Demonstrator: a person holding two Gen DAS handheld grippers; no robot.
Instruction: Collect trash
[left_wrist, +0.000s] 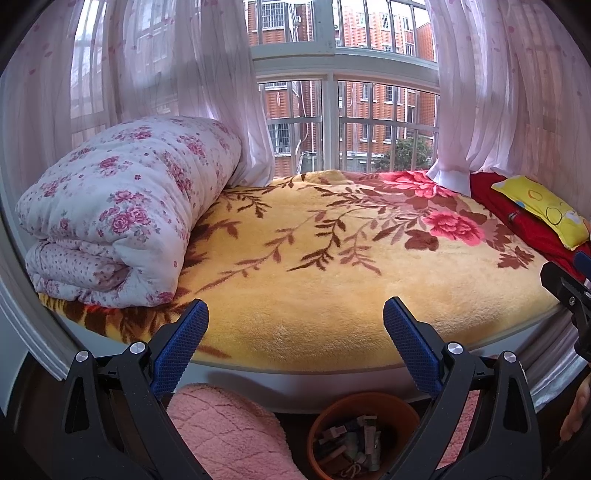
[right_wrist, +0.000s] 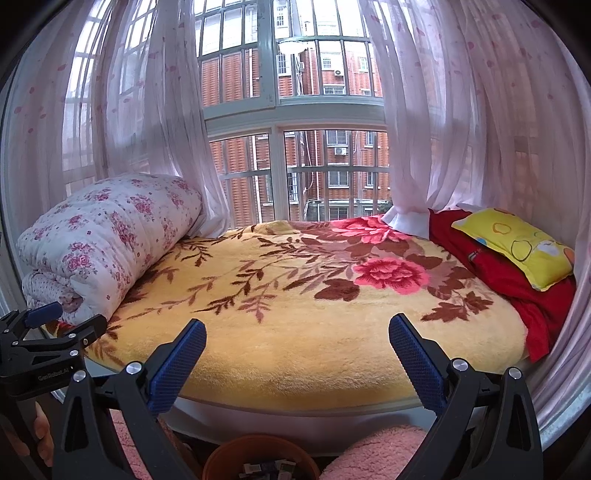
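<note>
One rolled floral quilt (left_wrist: 122, 206), one yellow flowered blanket (left_wrist: 295, 288), one yellow pillow (right_wrist: 517, 247), one red cloth (right_wrist: 509, 280), one orange bin (left_wrist: 354, 435), two sheer curtains (right_wrist: 155, 122).

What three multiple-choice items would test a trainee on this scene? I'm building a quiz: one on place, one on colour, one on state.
1. Where is the rolled quilt?
A. left side of the bed
B. in the bin
C. on the pillow

2. What colour is the pillow?
A. blue
B. yellow
C. white

3. How do the left gripper and right gripper stand?
A. both open
B. both shut
C. one shut

Key: A, the quilt lies at the blanket's left edge; B, it is yellow with ring prints; A, each shows a wide empty gap.
</note>
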